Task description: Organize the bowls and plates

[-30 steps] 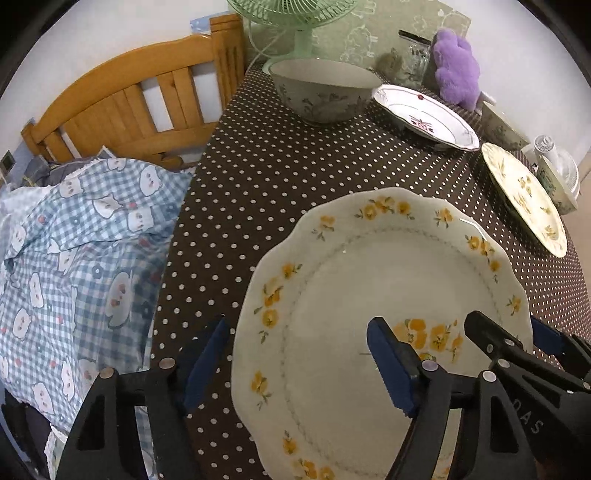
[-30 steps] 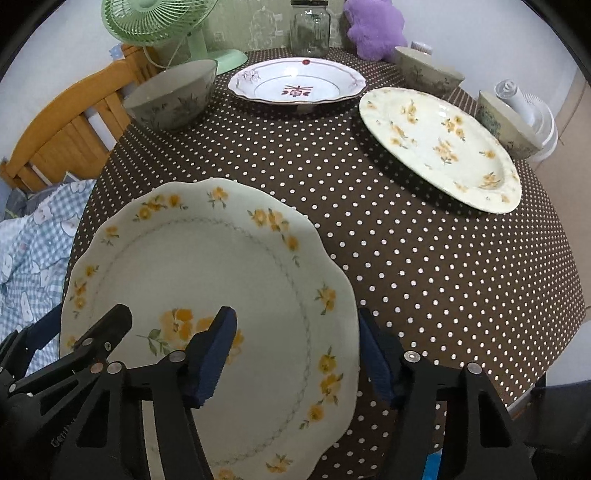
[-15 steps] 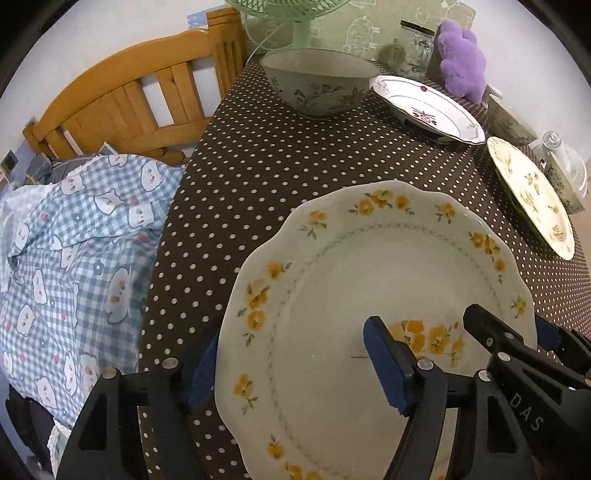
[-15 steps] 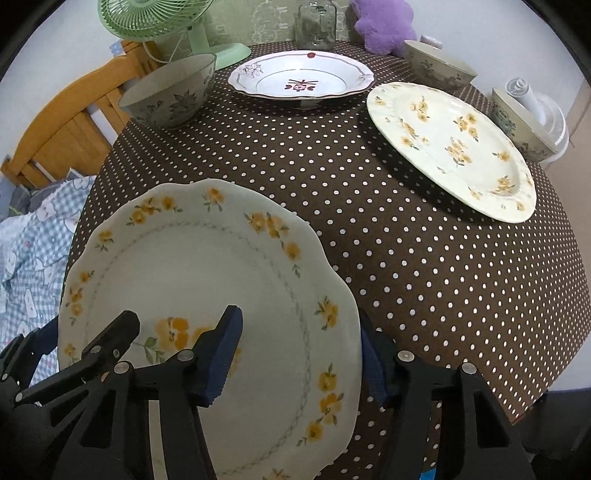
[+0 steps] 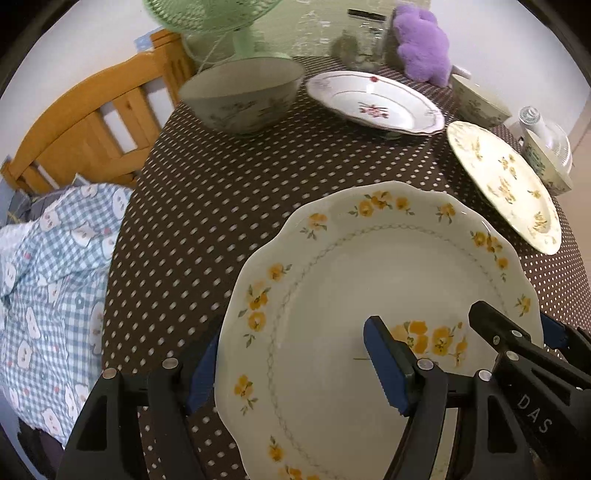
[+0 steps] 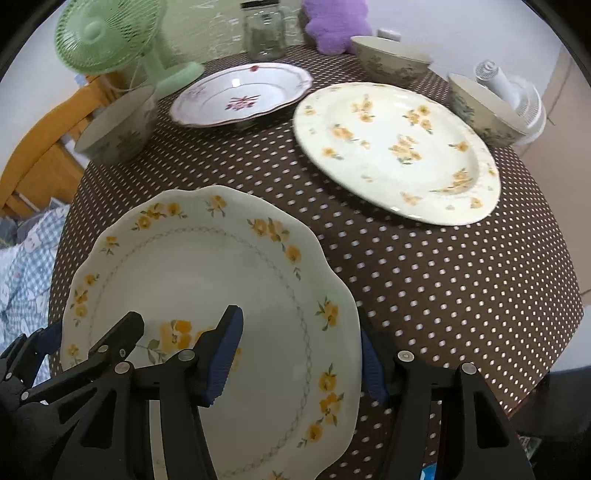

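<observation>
A scalloped white plate with yellow flowers (image 5: 369, 295) (image 6: 207, 280) is held above the near part of the dotted table. My left gripper (image 5: 291, 369) is shut on its left rim. My right gripper (image 6: 299, 354) is shut on its right rim. A second yellow-flowered plate (image 6: 399, 147) (image 5: 506, 184) lies on the table at the right. A white plate with a red flower (image 6: 240, 96) (image 5: 373, 103) lies at the back. A grey bowl (image 5: 240, 96) (image 6: 118, 129) stands at the back left. Two more bowls (image 6: 388, 61) (image 6: 480, 109) stand at the back right.
A brown dotted tablecloth (image 6: 424, 266) covers the table. A green fan (image 6: 110, 40), a glass jar (image 6: 264, 31) and a purple plush (image 6: 332, 22) stand at the back. A wooden chair (image 5: 85, 125) and checked cloth (image 5: 44, 280) are at the left.
Both grippers have risen and moved forward and right with the plate; the plate is off the table and the far plates and bowls look closer.
</observation>
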`<action>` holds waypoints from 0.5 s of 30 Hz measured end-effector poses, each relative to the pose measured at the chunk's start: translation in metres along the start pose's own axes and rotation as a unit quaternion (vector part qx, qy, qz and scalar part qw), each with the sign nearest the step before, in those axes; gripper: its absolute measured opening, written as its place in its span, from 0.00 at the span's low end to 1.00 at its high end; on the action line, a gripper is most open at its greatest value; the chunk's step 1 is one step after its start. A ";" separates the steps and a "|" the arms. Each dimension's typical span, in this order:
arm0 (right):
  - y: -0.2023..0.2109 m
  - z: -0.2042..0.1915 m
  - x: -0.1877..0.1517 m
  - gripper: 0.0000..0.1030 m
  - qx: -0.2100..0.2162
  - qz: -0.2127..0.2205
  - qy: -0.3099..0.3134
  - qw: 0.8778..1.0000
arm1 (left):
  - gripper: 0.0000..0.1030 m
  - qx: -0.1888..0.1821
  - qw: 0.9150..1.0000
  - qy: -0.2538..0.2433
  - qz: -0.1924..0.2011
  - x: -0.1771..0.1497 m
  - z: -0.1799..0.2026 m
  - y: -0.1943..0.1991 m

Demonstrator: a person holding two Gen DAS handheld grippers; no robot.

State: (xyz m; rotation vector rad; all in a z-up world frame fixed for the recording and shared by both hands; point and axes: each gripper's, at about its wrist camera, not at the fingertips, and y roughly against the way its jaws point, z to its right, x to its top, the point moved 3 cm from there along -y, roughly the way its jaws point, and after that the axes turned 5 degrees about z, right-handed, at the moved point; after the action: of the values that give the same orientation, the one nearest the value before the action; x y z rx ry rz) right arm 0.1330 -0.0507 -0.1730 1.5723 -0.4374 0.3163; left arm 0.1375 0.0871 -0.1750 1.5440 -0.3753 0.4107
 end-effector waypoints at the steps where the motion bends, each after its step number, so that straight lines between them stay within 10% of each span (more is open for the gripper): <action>1: -0.001 0.002 0.001 0.62 -0.001 0.000 -0.002 1.000 | 0.72 0.000 1.000 -0.003 0.001 0.002 0.002 -0.001; 15: -0.009 0.020 0.000 0.62 -0.009 -0.014 -0.028 0.999 | 0.75 0.000 0.999 -0.046 -0.001 0.017 0.024 -0.018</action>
State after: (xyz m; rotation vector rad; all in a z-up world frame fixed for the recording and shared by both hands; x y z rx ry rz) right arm 0.1354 -0.0706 -0.1820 1.5706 -0.4603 0.2452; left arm 0.1615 0.0638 -0.1827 1.5659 -0.4452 0.3379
